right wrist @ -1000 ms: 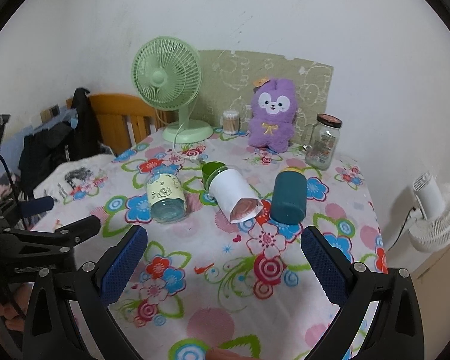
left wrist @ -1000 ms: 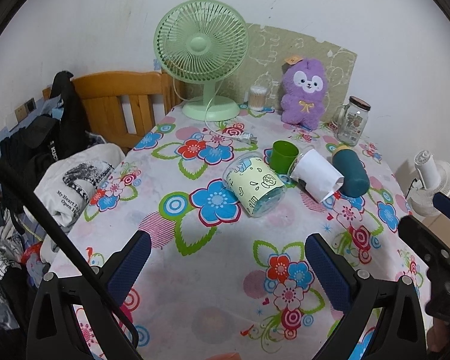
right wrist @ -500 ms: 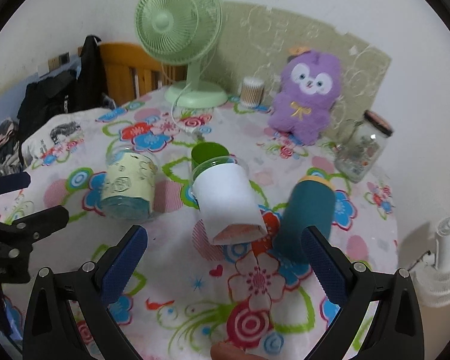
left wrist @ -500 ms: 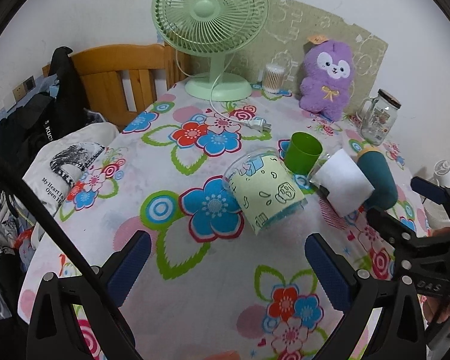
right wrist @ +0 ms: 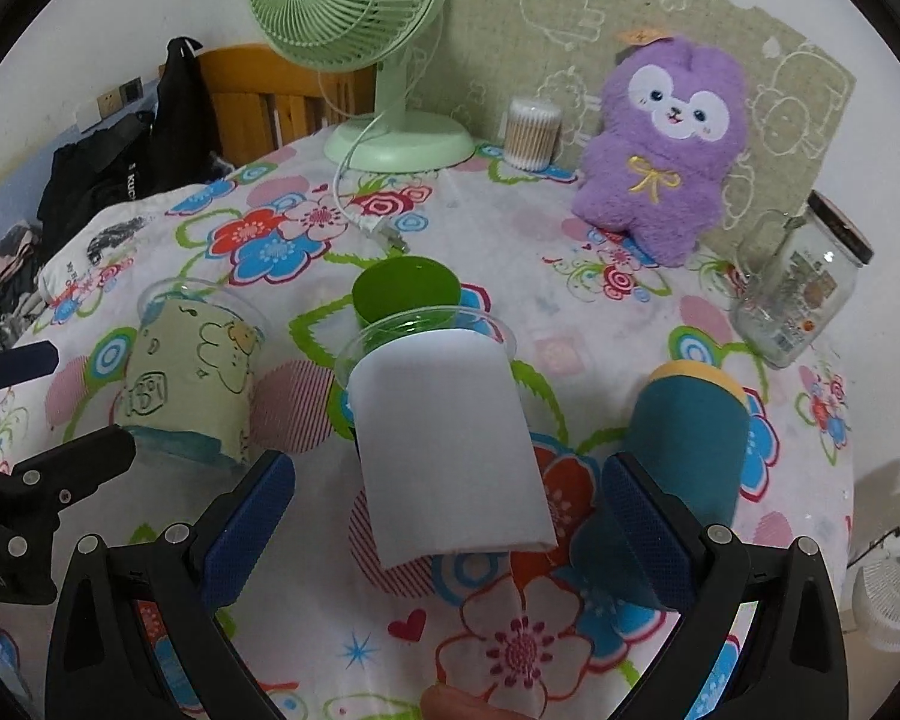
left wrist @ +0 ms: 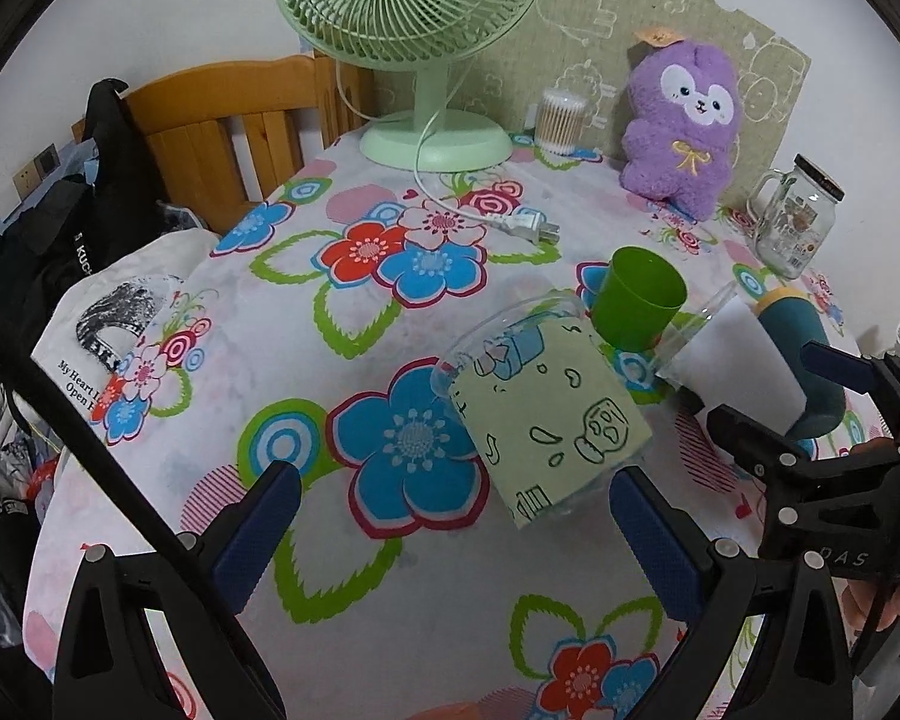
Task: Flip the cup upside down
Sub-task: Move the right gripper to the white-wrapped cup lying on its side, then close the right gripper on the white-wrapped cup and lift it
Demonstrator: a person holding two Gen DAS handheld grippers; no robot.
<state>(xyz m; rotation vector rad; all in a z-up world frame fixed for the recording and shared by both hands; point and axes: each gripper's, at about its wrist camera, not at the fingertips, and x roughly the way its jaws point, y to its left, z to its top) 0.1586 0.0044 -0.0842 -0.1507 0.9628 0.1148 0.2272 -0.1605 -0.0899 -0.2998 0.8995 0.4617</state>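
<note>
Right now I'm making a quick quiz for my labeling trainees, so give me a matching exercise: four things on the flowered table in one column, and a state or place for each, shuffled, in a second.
Things:
1. green cup
2. white-sleeved cup
3. glass jar
4. cotton swab tub

States or places:
A. lying on its side, ahead of the open right gripper
B. beside the green fan's base, at the back
C. upright, mouth open upward
D. upright with a dark lid, right of the purple plush

Pairs: 1-C, 2-A, 3-D, 4-B

White wall (left wrist: pixel 150 6), wooden chair (left wrist: pixel 222 114), floral table (left wrist: pixel 342 588).
</note>
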